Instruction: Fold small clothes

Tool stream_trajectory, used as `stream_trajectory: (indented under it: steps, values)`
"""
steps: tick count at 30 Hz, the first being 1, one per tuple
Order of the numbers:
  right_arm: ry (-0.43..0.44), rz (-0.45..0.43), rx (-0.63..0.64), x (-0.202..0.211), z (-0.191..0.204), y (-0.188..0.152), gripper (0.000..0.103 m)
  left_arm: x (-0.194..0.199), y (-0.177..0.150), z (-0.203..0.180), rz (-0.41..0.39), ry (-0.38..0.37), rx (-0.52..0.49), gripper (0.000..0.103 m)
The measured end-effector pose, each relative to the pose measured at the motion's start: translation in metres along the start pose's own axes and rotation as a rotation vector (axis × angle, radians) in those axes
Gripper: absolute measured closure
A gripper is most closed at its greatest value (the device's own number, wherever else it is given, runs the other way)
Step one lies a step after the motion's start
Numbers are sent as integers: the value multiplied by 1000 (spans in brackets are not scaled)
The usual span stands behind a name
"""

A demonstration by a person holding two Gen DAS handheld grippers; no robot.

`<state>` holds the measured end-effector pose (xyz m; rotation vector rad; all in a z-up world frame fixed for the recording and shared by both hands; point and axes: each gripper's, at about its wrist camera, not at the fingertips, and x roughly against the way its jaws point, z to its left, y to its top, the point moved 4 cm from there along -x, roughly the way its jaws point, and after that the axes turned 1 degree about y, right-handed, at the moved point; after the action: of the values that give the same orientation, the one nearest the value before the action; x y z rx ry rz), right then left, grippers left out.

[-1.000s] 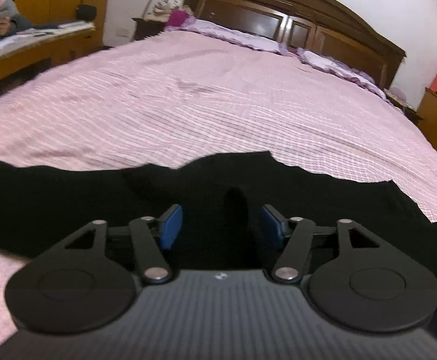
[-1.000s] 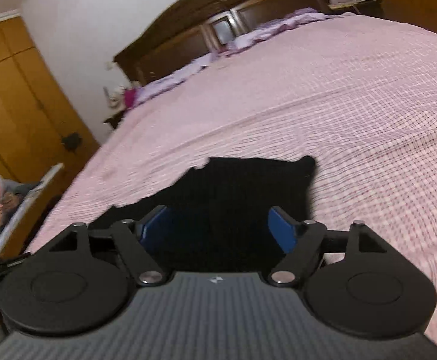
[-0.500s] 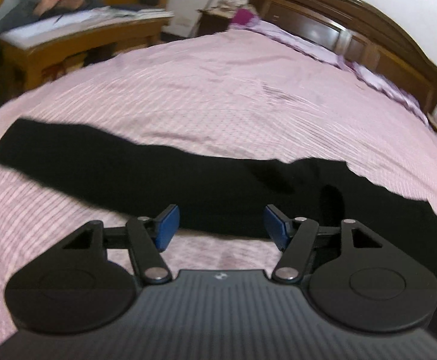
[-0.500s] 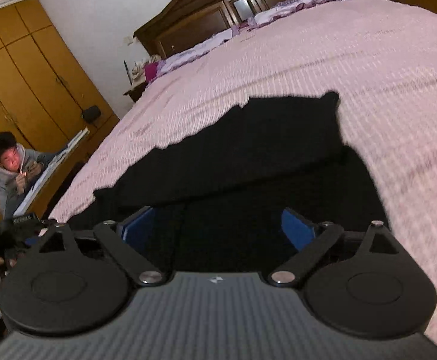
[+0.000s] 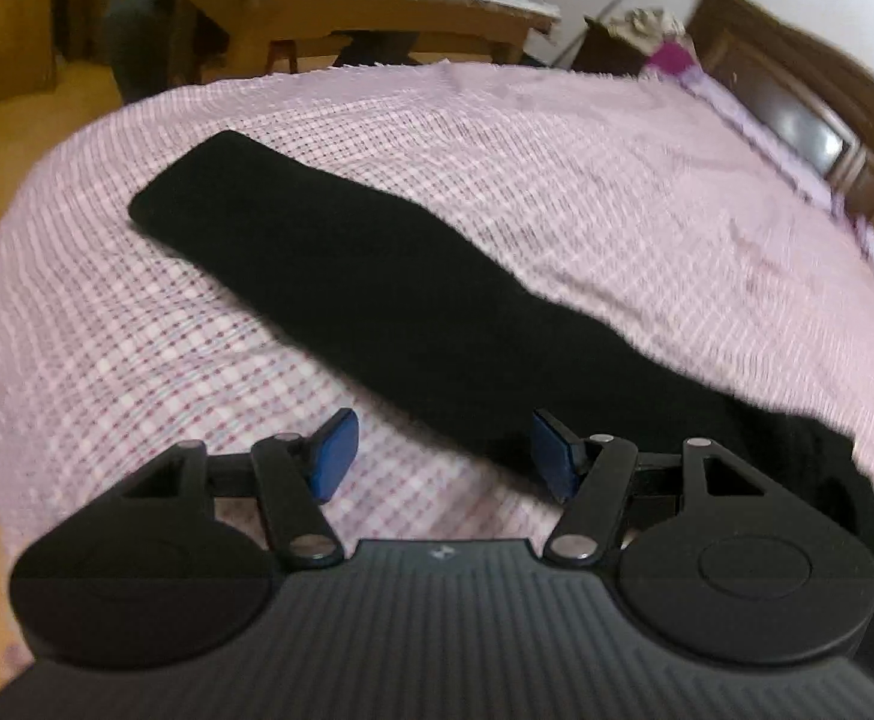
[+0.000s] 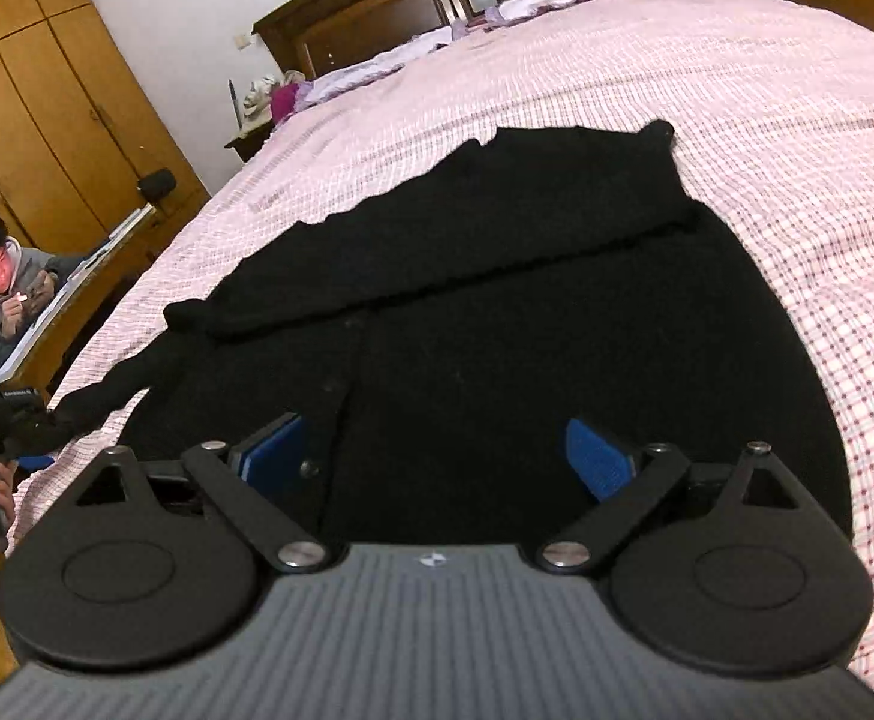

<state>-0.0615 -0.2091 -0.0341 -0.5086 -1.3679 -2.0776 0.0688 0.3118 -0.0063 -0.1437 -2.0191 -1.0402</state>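
My own gripper body hides the near edge of the black garment [image 6: 526,312], its sleeve [image 5: 329,252] blurs rightward, and the desk [image 5: 353,6] is cropped.

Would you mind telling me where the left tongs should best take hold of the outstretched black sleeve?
Probably at the sleeve's far cuff end, coming from above. It lies flat and straight on the checked bedspread, with bare cloth all round the cuff. The left tongs are open and empty above the sleeve's near edge.
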Motion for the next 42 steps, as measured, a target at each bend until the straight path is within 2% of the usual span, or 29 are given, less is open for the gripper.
stream_trajectory:
  steps: [6,12,17,19,20,21,23,28,35,42]
  values:
    - [-26,5,7,-4,-1,-2,6,-30,15,10,-15,-50,103,38]
    - [-44,5,13,-12,-1,-2,5,-46,22,7,-70,-81,109,37]
    - [-49,1,22,-17,-2,3,5,-54,26,4,-83,-126,105,38]
    - [-48,-7,21,-17,-2,7,5,-54,27,4,-87,-157,105,52]
    - [-49,-10,18,-17,-3,8,5,-56,28,4,-77,-182,108,72]
    - [-50,-12,14,-17,-4,10,5,-59,28,4,-60,-203,115,86]
    - [-53,-20,7,-16,-6,12,5,-58,28,6,-47,-237,140,91]
    - [-50,-40,-3,-10,-10,16,5,-33,29,0,-116,-341,123,92]
    - [-39,-63,-14,-2,-14,18,5,21,38,-42,-226,-438,17,92]
    - [-24,-78,-49,3,-23,22,5,56,34,-92,-249,-538,-53,92]
